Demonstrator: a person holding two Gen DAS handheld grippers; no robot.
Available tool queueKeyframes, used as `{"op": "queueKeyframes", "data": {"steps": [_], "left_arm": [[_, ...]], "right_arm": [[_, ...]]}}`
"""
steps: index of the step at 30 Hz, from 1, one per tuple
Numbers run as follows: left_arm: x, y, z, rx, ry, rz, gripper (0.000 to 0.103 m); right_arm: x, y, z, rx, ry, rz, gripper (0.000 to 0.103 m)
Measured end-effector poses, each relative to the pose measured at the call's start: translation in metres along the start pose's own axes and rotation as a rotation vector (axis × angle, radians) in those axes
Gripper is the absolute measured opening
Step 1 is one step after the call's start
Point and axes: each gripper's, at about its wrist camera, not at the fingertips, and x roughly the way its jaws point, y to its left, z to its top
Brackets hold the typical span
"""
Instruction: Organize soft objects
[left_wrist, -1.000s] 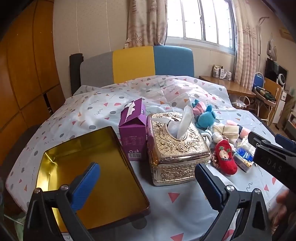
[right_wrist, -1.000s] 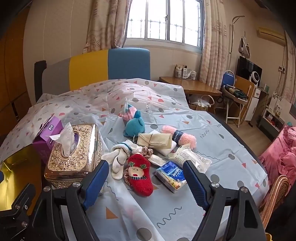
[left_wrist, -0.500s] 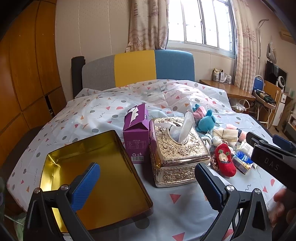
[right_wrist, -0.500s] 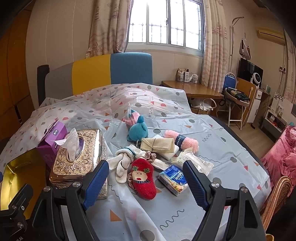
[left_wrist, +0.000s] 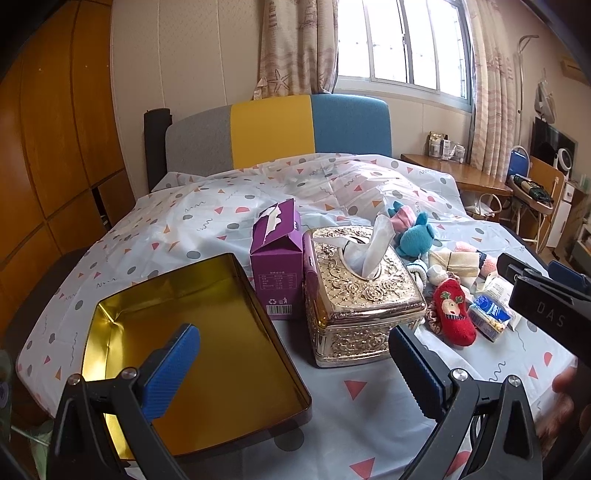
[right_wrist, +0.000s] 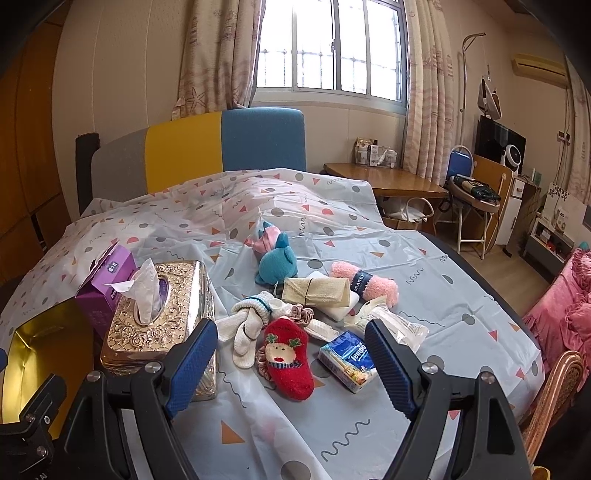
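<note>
A heap of soft things lies on the patterned bedsheet: a red reindeer sock (right_wrist: 289, 357) (left_wrist: 454, 312), a white knotted sock (right_wrist: 246, 325), a teal plush toy (right_wrist: 277, 260) (left_wrist: 416, 240), a beige folded cloth (right_wrist: 316, 291) and a pink fuzzy roll (right_wrist: 369, 285). An empty gold tin tray (left_wrist: 110, 325) (right_wrist: 22, 336) sits at the left. My left gripper (left_wrist: 293, 369) hangs open above the tray's near right side. Open too, my right gripper (right_wrist: 291, 363) hovers just short of the red sock. Nothing is between either pair of fingers.
A gold embossed tissue box (left_wrist: 360, 291) (right_wrist: 166, 314) and a purple carton (left_wrist: 277, 254) stand between tray and heap. A blue tissue pack (right_wrist: 349, 360) and a clear plastic packet (right_wrist: 397, 326) lie right of the red sock. A wicker chair (right_wrist: 554, 398) stands off the bed's right corner.
Both cameras have pulled back and risen a little, so the bed items look smaller and farther. Both grippers stay open and nothing on the bed has moved.
</note>
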Motion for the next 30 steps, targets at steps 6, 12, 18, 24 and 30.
{"op": "queueKeyframes", "data": {"steps": [6,12,18,24,30], "left_arm": [[0.002,-0.001,-0.001,-0.001,0.01,-0.001,0.103],[0.004,-0.002,-0.003,0.003,0.017,-0.002,0.103],[0.005,-0.004,-0.003,0.008,0.021,-0.001,0.103],[0.006,-0.005,-0.004,0.01,0.023,-0.002,0.103],[0.006,-0.007,-0.004,0.015,0.024,-0.002,0.103]], "right_arm": [[0.003,-0.005,0.002,0.005,0.0,-0.009,0.084],[0.006,-0.011,0.002,0.011,0.0,-0.02,0.084],[0.009,-0.018,0.001,0.021,0.004,-0.031,0.084],[0.01,-0.024,0.002,0.03,0.001,-0.04,0.084],[0.011,-0.027,0.002,0.036,0.002,-0.046,0.084]]}}
